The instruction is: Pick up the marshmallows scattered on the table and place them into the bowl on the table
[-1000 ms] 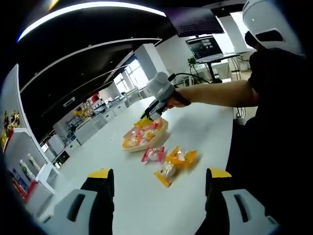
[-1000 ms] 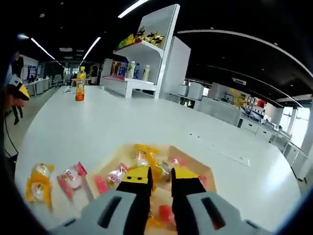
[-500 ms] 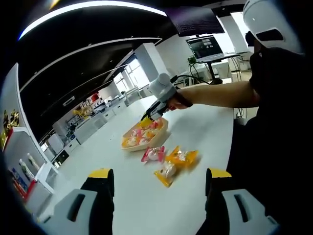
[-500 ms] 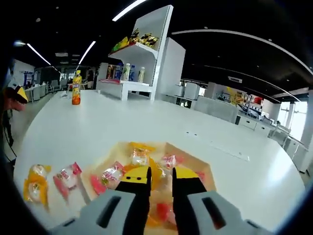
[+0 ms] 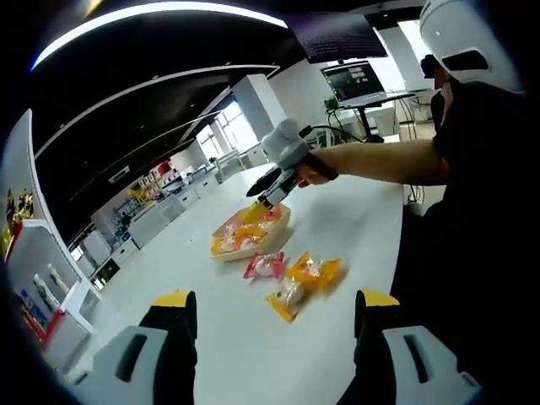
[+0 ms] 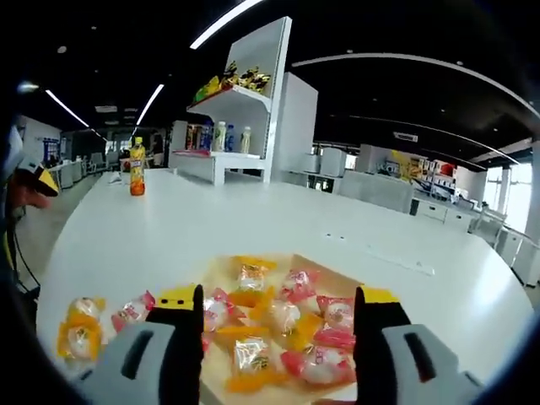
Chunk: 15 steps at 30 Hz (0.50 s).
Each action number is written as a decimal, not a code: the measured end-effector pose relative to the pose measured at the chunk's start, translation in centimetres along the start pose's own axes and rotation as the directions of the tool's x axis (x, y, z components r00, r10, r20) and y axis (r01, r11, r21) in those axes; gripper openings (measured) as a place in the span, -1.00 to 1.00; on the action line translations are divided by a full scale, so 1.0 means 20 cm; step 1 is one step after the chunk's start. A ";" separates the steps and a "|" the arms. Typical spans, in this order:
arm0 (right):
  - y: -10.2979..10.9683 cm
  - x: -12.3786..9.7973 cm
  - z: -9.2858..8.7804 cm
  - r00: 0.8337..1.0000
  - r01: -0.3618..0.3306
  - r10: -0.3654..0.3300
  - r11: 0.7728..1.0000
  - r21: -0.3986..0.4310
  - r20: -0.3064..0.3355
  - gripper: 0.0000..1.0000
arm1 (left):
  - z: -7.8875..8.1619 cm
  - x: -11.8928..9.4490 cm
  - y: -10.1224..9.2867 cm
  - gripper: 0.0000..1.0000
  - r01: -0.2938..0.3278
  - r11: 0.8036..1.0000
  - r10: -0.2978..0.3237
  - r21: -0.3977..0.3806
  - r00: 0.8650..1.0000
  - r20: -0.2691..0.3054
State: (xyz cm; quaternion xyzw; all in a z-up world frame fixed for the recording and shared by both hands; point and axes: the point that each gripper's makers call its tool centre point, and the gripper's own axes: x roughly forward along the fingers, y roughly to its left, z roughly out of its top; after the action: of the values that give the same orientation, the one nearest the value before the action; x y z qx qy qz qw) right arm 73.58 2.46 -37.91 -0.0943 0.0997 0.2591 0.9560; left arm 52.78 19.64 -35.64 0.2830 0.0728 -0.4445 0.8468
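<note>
A shallow tan bowl (image 6: 331,265) holds several wrapped marshmallows in pink, orange and yellow. My right gripper (image 6: 278,297) hangs open just above it, with nothing between its jaws. In the left gripper view the same gripper (image 5: 265,199) hovers over the bowl (image 5: 272,233), held by a person's outstretched arm. Three wrapped marshmallows lie on the white table in front of the bowl: a pink one (image 5: 266,266), an orange one (image 5: 315,270) and a yellow one (image 5: 287,297). My left gripper (image 5: 275,300) is open, low over the table, short of them. A pink (image 6: 131,310) and a yellow marshmallow (image 6: 80,333) lie left of the bowl.
The round white table (image 6: 169,219) stretches far behind the bowl. An orange drink bottle (image 6: 137,156) stands at its far side. A white shelf unit (image 6: 240,110) with snacks and bottles rises beyond. The person's dark-clothed body (image 5: 472,211) is at the table's right edge.
My right gripper has gone from shut to open above the bowl and has risen slightly. The left gripper and the three loose marshmallows have not moved.
</note>
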 end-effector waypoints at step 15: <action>0.13 -0.21 0.24 0.993 -0.090 0.079 0.988 0.129 0.088 0.94 | 0.02 -0.01 0.00 0.51 0.001 1.000 -0.001 0.003 1.000 0.016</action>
State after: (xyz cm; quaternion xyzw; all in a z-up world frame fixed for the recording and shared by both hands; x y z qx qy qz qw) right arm 69.32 3.78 -32.57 -0.0153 0.0813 0.2960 0.9516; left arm 52.63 19.49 -35.18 0.2806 0.0657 -0.4472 0.8467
